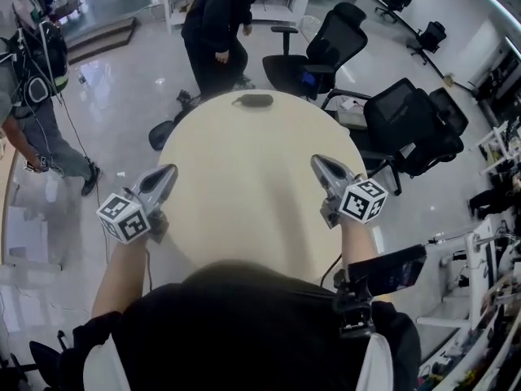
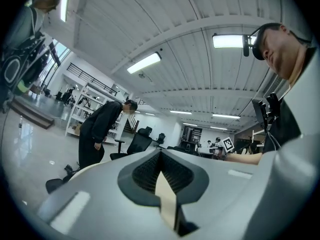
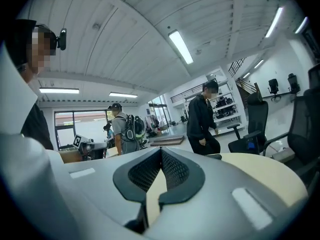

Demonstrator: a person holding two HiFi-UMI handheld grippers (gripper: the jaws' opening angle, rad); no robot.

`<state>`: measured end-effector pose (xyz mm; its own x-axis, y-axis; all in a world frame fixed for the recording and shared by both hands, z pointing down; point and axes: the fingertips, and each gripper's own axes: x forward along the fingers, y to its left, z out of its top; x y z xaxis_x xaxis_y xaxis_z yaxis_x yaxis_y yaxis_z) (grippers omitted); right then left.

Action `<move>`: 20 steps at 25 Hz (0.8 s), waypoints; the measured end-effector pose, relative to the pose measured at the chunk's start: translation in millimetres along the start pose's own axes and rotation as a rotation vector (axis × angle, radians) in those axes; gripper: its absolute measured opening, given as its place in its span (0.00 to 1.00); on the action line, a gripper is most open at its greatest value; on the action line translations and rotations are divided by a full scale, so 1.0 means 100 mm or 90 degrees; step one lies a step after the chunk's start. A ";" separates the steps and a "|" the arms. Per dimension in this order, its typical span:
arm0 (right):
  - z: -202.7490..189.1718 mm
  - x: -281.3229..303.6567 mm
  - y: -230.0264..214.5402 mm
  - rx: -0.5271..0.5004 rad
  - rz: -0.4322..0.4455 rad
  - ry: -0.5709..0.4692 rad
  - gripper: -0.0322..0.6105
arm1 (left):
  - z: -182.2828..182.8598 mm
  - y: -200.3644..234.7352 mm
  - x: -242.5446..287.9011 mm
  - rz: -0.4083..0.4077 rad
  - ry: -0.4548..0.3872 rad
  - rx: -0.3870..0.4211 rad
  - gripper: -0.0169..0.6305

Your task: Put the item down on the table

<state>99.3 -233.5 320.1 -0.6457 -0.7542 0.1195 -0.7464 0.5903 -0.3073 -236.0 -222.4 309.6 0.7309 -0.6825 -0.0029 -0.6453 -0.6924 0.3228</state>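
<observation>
A round beige table (image 1: 244,186) fills the middle of the head view. A small dark oval item (image 1: 253,100) lies flat at its far edge; the right gripper view shows it as a dark sliver (image 3: 215,156) on the tabletop. My left gripper (image 1: 169,172) hovers over the table's left side, its jaws shut with nothing between them (image 2: 161,151). My right gripper (image 1: 317,161) hovers over the right side, jaws likewise shut and empty (image 3: 161,149). Both point roughly level toward the far edge, well short of the item.
A person in black (image 1: 218,23) stands just beyond the table's far edge. Black office chairs (image 1: 326,51) (image 1: 411,125) crowd the far right side. Another person with a backpack (image 1: 32,80) stands at the left. A phone (image 1: 391,271) is mounted near my right arm.
</observation>
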 end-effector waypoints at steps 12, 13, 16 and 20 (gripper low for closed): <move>-0.01 -1.79 -0.12 -0.071 0.052 0.038 0.07 | -0.39 -2.11 0.43 0.016 -0.041 -0.025 0.02; -0.01 -1.91 -0.15 -0.071 0.058 0.038 0.07 | -0.44 -2.26 0.50 0.012 -0.041 -0.023 0.02; -0.06 -2.15 -0.19 -0.066 0.070 0.038 0.07 | -0.57 -2.61 0.58 0.007 -0.036 -0.022 0.02; -0.08 -2.24 -0.04 -0.061 0.072 0.040 0.07 | -0.57 -2.75 0.43 0.017 -0.031 -0.005 0.02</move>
<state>245.6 -64.0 302.1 -0.7330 -0.6638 0.1483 -0.6784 0.6975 -0.2308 -14.9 -47.9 274.6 0.7011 -0.7120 -0.0401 -0.6629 -0.6714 0.3313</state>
